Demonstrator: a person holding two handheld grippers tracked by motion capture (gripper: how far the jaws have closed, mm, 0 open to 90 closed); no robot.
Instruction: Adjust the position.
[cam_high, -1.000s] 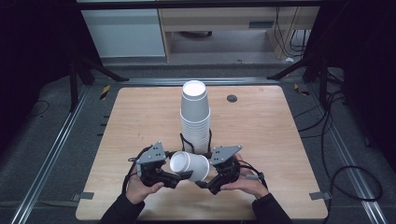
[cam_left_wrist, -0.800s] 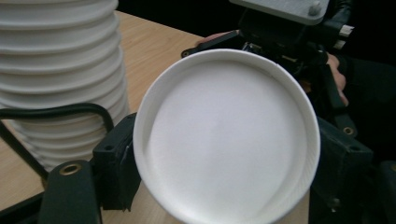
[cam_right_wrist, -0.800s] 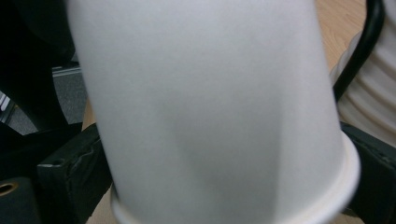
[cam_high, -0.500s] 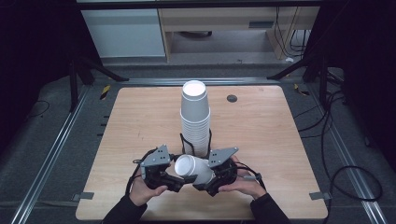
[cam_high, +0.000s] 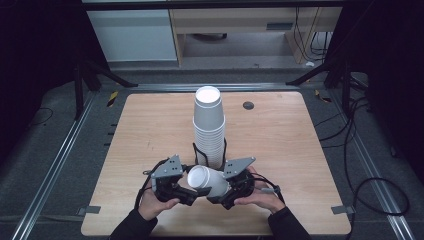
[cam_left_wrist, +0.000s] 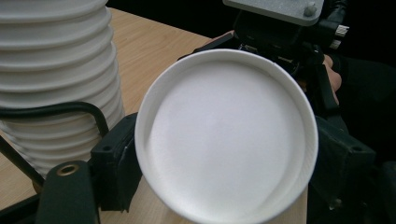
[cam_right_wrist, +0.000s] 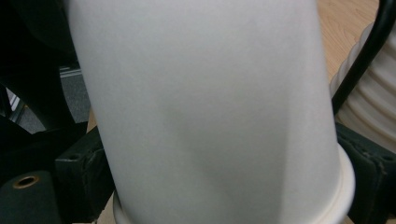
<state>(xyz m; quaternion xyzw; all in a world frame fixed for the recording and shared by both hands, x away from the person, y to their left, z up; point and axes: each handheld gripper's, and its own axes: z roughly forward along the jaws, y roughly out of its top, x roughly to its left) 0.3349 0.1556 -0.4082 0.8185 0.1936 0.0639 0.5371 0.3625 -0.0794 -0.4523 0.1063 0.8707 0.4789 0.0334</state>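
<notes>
1. A single white paper cup (cam_high: 207, 181) is held on its side above the near edge of the worktop (cam_high: 300, 150), midway along it, just in front of the tall stack of cups (cam_high: 209, 127).
2. The cup is gripped from both ends: the left gripper (cam_high: 184, 190) sits at its closed base, the right gripper (cam_high: 224, 194) at its rolled rim.
3. In the left gripper view, the jaws are seen clamped on either side of the cup's base (cam_left_wrist: 226, 135); in the right gripper view, the jaws are seen closed against the cup wall (cam_right_wrist: 205, 107) near the rim.
4. The step in hand is judged to be passing or turning the loose cup between the grippers. Pressure is best kept light so the thin wall is not crushed, and one gripper should be released only once the other's hold is firm.
5. The stack is made of nested cups standing upside down near the worktop's middle; the uppermost base is closed, so no contents can be seen. Whether the held cup is empty cannot be told.
</notes>
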